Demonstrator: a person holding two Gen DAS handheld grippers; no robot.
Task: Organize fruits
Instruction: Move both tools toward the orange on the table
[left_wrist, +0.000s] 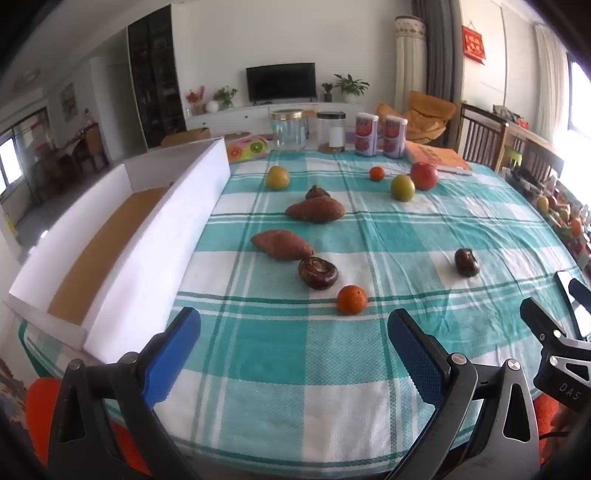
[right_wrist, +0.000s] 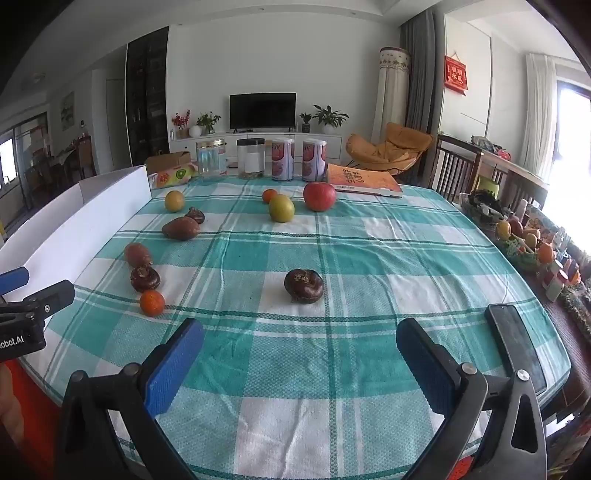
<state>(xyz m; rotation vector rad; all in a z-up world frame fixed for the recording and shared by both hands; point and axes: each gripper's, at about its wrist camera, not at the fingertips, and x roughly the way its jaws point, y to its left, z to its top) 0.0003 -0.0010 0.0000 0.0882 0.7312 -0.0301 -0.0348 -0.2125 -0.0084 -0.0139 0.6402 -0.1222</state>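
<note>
Fruits and roots lie scattered on a teal checked tablecloth (left_wrist: 332, 369). A small orange (left_wrist: 351, 300) lies just beyond my open, empty left gripper (left_wrist: 293, 332). Behind it lie a dark water chestnut (left_wrist: 317, 272) and two sweet potatoes (left_wrist: 282, 244) (left_wrist: 314, 211). Farther back are a yellow fruit (left_wrist: 277, 177), a green fruit (left_wrist: 402, 187), a red apple (left_wrist: 424, 175) and a tiny orange (left_wrist: 376, 173). My right gripper (right_wrist: 300, 341) is open and empty, just short of another dark water chestnut (right_wrist: 303, 286). A white box (left_wrist: 122, 236) with a brown floor stands at the left.
Two jars (left_wrist: 288, 129) (left_wrist: 331, 131), two cans (left_wrist: 380, 134), an orange book (left_wrist: 437, 158) and a fruit-print pack (left_wrist: 245, 147) line the far edge. A phone (right_wrist: 515, 345) lies at the right near edge. A crowded side table (right_wrist: 524, 236) and chairs stand right.
</note>
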